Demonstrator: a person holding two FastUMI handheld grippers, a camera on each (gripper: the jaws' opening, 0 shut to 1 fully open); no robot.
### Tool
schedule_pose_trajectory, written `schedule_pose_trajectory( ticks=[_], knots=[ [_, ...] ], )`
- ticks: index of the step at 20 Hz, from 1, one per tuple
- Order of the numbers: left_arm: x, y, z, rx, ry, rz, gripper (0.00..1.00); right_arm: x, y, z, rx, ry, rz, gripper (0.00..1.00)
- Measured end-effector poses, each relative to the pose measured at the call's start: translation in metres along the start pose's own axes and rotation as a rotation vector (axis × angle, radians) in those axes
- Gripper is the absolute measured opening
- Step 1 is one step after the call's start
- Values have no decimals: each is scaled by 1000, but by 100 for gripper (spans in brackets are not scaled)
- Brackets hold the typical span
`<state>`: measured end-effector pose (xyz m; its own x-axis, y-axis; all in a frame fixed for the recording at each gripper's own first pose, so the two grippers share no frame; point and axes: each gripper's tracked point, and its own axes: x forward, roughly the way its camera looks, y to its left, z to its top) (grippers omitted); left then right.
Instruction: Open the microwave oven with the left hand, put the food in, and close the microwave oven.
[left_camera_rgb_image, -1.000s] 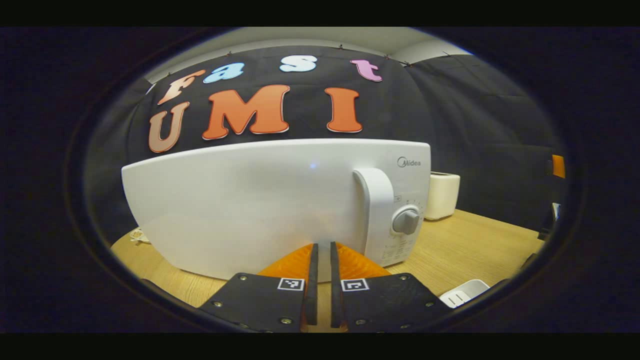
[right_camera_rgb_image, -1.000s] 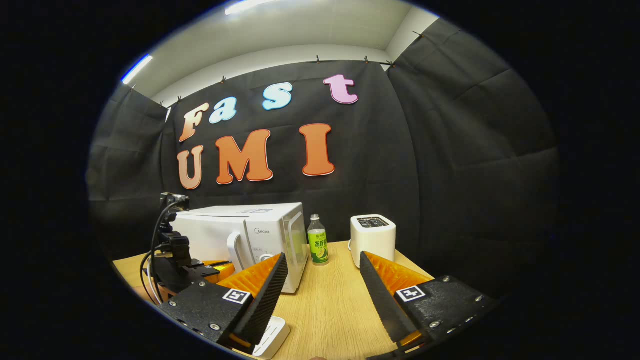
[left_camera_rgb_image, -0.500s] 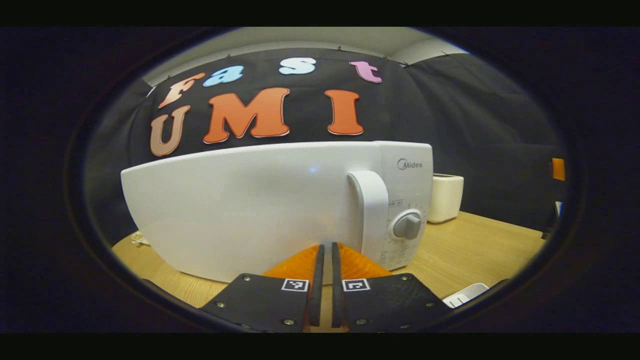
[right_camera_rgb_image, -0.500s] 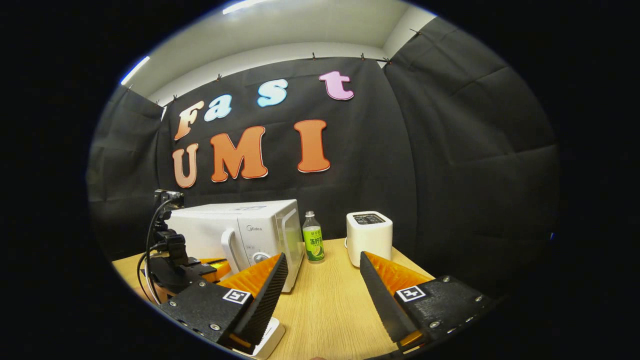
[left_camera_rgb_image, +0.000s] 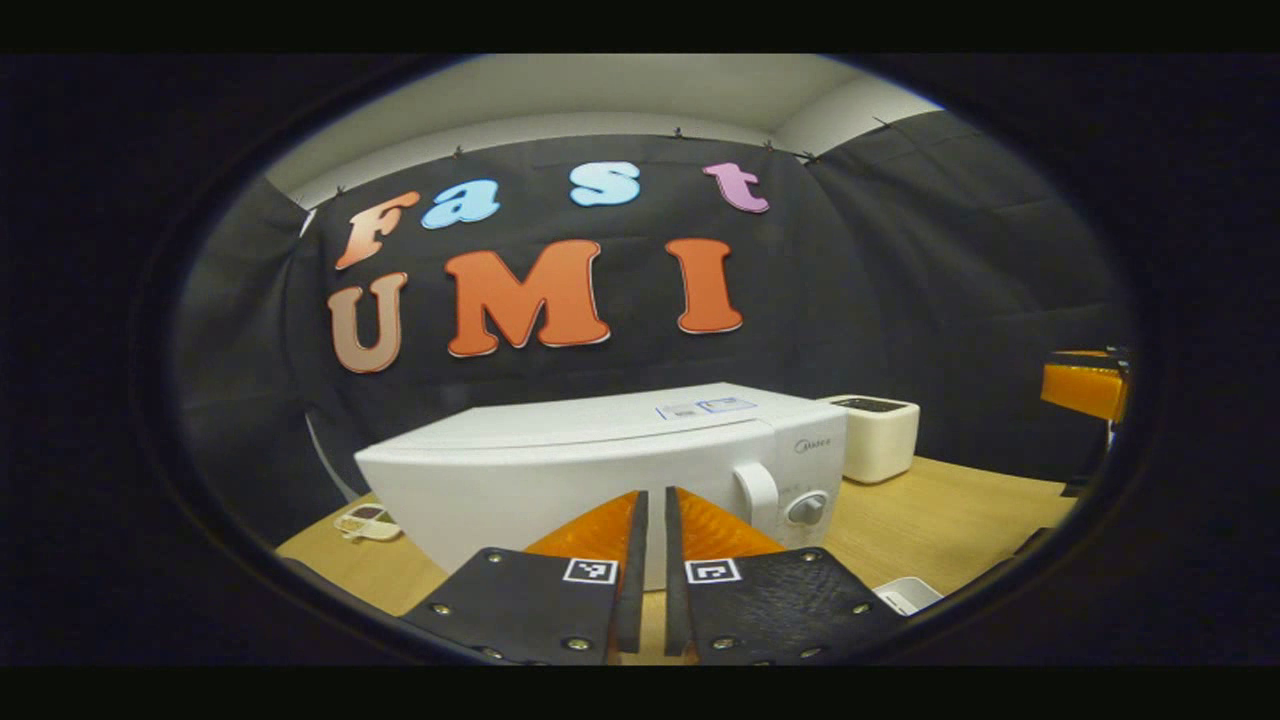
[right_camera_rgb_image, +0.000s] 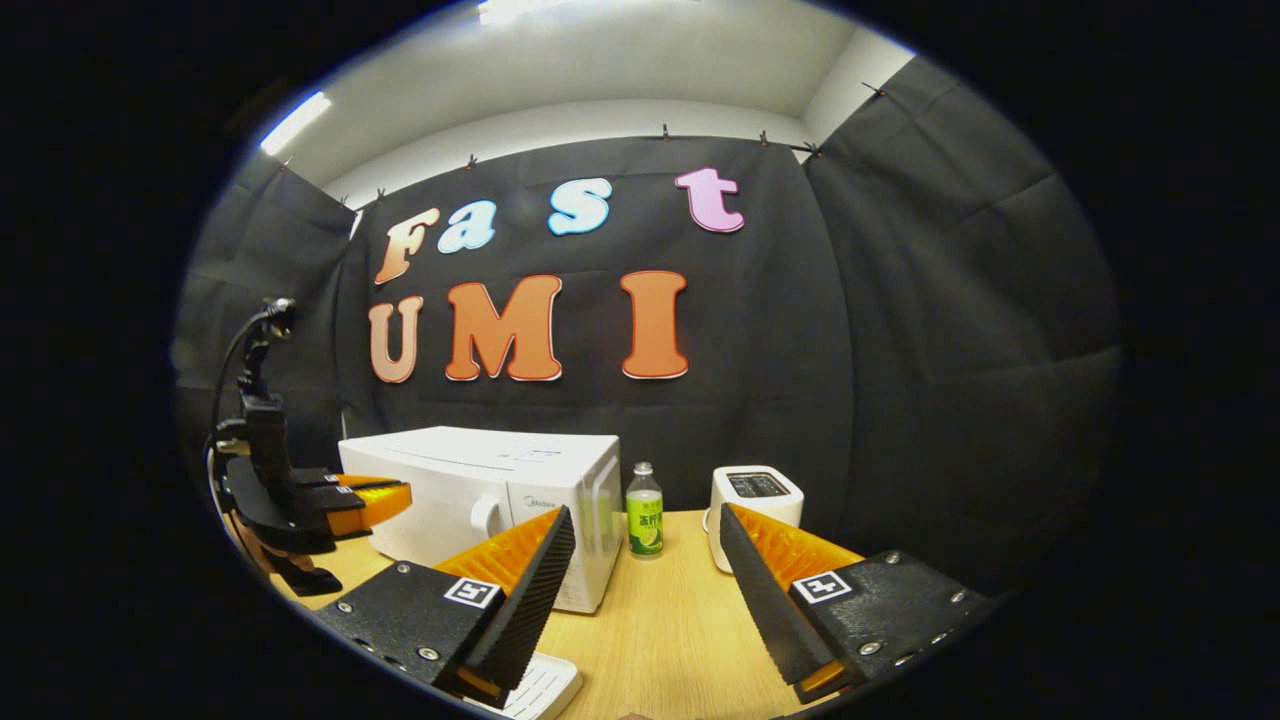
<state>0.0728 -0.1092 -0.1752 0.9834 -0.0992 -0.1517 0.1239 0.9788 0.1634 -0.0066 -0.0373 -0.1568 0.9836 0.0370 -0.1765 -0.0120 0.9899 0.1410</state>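
White microwave (left_camera_rgb_image: 600, 470) sits door-closed on the bench (right_camera_rgb_image: 660, 620). Left gripper (left_camera_rgb_image: 652, 510), fingers together, hangs before it; right gripper (right_camera_rgb_image: 645, 560) is spread wide, holding nothing.

The left tool (left_camera_rgb_image: 652, 500) has its two fingers drawn together with a thin slit between them, gripping nothing. In the right gripper view it (right_camera_rgb_image: 385, 492) hangs at far left, level, pointing right. The right tool (right_camera_rgb_image: 648, 530) holds its fingers spread wide — nothing between them — and aims forward, both fingers (right_camera_rgb_image: 770, 590) slanting inward.
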Motion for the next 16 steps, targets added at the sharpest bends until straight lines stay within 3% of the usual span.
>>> schedule_pose_trajectory(
  ticks=[4,5,6,8,9,12,15,16],
  knots=[
    [-51,55,49,-32,-5,76,10,-1,33,36,42,-34,98,91],
    [-63,71,60,-40,-12,99,3,0,37,47,36,-49,106,92],
    [-73,88,71,-48,-17,123,12,3,40,58,20,-60,104,92],
    [-94,118,88,-54,-30,171,12,6,46,80,-12,-83,106,96],
    [-103,132,96,-54,-36,197,16,6,52,91,-25,-91,115,92],
    [-124,167,116,-70,-54,249,32,9,69,121,-63,-125,133,92],
    [-144,189,133,-78,-56,290,39,7,92,137,-41,-135,177,91],
    [-151,195,143,-74,-75,299,47,5,101,138,-26,-127,198,91]
  ],
)
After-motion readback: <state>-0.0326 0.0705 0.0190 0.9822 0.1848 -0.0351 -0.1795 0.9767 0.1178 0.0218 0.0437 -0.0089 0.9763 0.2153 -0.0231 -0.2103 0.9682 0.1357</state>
